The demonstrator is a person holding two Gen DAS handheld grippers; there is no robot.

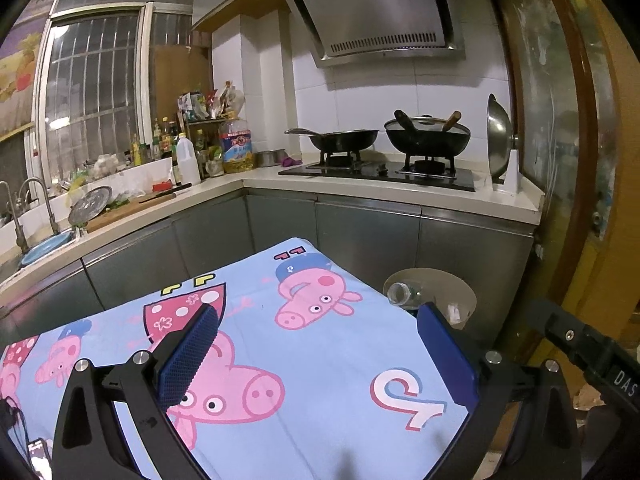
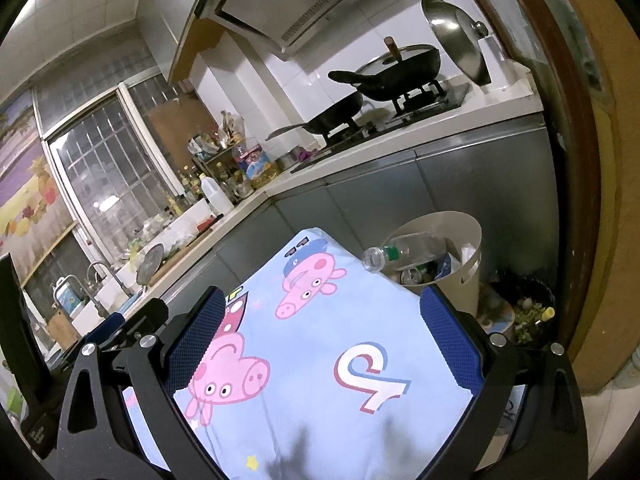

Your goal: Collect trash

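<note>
Both grippers are held above the table, which is covered by a blue cartoon-pig cloth. No loose trash is seen on the cloth in either view.

Left gripper: fingers wide apart, nothing between them. Right gripper: fingers wide apart, also empty.

Bin: beige, round, standing on the floor just beyond the table's far right corner, against the grey cabinets. 1 clear bottle lies across the rim, its open mouth pointing toward the table; 1 can and some wrappers are seen inside. In the left view only the bin's rim and the bottle mouth show past the right finger.

Judged: collection looks largely done, unless trash lies out of view. The bottle seems only propped on the rim. If it is to be seated, it would best be approached from the table side with the right gripper, which is nearer, and nudged or gripped at the body, not the slippery neck, so that the bin is not tipped.

A second, dark bin with green scraps stands to the right of the beige one.
</note>
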